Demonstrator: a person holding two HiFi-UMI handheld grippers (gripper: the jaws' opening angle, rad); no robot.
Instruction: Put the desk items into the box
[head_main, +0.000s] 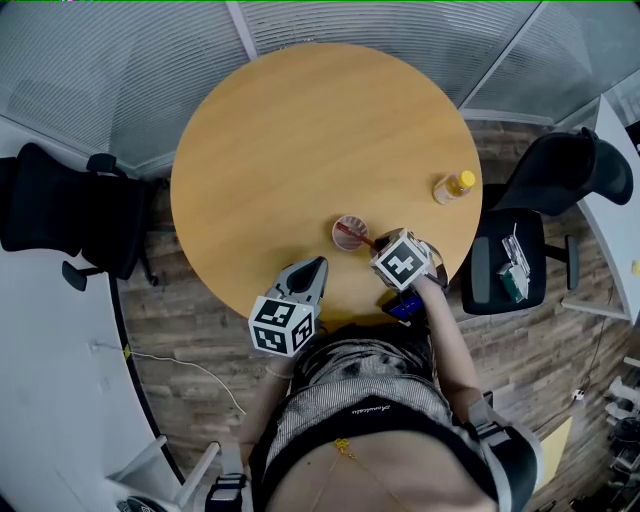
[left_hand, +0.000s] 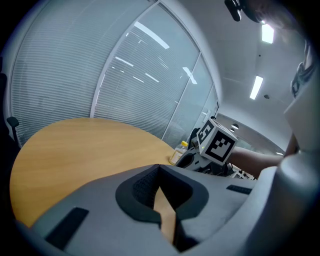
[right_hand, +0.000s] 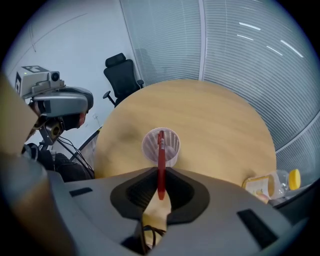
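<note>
Person (head_main: 370, 420): seen from above, standing at the near edge of the table, a gripper in each hand
Left gripper (head_main: 314, 266): low over the near table edge, close to the body, marker cube toward the person, pointing across the table at a shallow downward slant
Left fingers: closed tip to tip with nothing between them, only a thin wedge of tabletop showing behind the tips
Right gripper (head_main: 376, 243): just right of the left one, tipped steeply down toward the tabletop, the person's bare forearm behind it
Right fingers: clamped on a red pen (right_hand: 161, 167), gripping it at its near end
Red pen: sticking out ahead of the jaws, far end inside the mouth of the clear ribbed cup (head_main: 344, 222)
Clear ribbed cup: upright on the table, directly in front of the right gripper, well inside the near half of the tabletop
Bottle (head_main: 452, 187): small, clear, yellow cap, lying on its side near the right edge of the table, well apart from the cup
Round wooden table (head_main: 300, 130): light wood
Black office chair (head_main: 70, 210): on the floor left of the table
Second black office chair (head_main: 565, 175): right of the table, small items lying on its seat, too small to tell
Glass walls with blinds (head_main: 120, 70): beyond the table's far side
</note>
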